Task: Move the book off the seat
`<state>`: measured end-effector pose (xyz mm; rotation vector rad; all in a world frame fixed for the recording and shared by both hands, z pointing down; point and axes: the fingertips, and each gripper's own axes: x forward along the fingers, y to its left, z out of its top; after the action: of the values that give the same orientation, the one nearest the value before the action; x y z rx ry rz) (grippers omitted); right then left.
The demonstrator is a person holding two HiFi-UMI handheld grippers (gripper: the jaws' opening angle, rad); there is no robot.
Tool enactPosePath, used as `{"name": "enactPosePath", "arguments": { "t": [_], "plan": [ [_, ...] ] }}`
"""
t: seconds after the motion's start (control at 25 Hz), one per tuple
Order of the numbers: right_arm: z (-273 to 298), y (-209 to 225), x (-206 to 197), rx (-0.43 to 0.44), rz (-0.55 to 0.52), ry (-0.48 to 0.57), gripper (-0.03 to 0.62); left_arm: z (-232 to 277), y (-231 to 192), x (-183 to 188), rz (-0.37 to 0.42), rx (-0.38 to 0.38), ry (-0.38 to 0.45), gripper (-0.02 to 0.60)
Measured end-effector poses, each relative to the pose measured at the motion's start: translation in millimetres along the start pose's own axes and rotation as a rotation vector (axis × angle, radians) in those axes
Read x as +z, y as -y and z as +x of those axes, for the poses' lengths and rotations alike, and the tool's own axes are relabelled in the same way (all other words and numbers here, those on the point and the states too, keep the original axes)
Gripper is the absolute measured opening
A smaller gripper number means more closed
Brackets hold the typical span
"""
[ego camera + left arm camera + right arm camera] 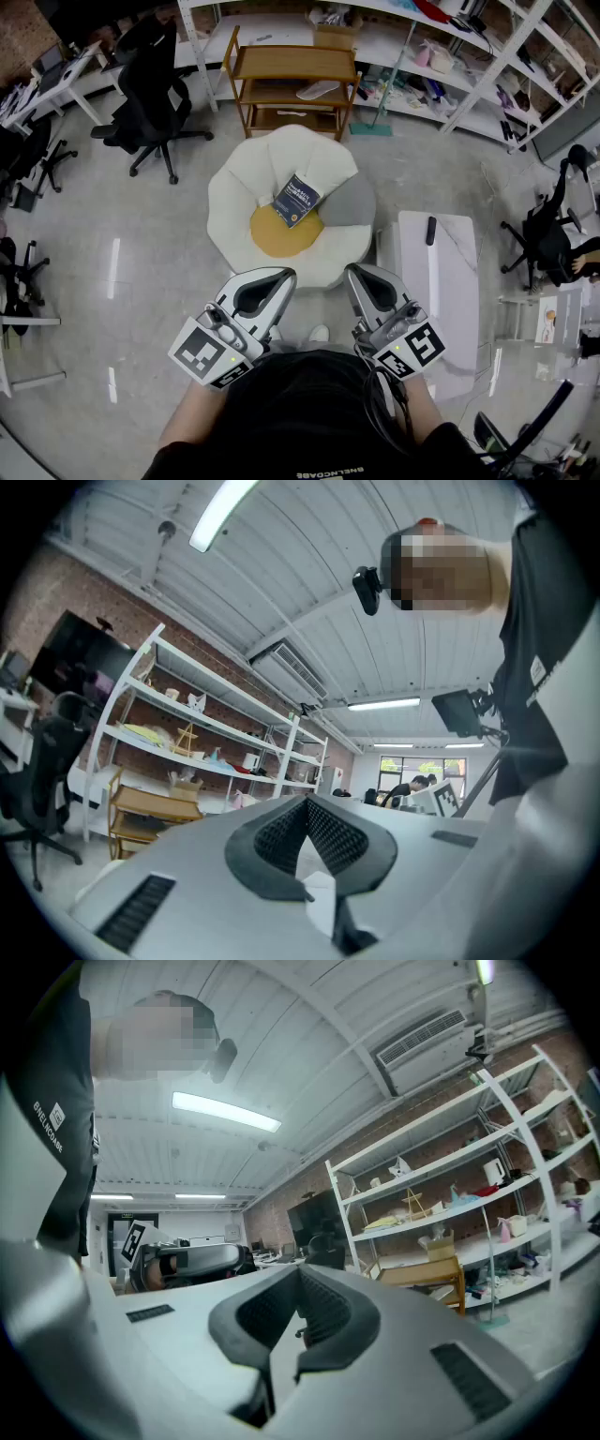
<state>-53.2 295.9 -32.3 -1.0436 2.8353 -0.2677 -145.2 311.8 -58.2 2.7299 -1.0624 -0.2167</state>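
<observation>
Resting on seat (234, 199), book (296, 200) well ahead of left gripper (284, 274), right gripper (355, 271)

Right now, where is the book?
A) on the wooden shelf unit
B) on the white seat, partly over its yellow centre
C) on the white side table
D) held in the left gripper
B: the book lies on the white seat, its lower end over the yellow centre, while the left gripper is shut and empty.
</observation>
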Motion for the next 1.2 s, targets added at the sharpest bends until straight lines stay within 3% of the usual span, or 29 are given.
{"name": "enactPosePath", "arguments": {
  "t": [0.4, 0.6, 1.2],
  "plan": [
    [18.3, -16.0, -2.2, 0.01, -0.006, -0.005, 0.012, -17.6, -20.9, 5.6, -0.045, 0.016, 0.025, 0.005],
    [26.6, -22.9, -1.7, 0.007, 0.035, 0.021, 0.014, -29.4, -27.3, 7.6, -0.028, 0.012, 0.013, 0.005],
    [57.8, -28.8, -22.0, -0.12, 0.102, 0.015, 0.014, -79.4, -86.1, -2.4, -0.081, 0.032, -0.014, 0.005]
  ]
}}
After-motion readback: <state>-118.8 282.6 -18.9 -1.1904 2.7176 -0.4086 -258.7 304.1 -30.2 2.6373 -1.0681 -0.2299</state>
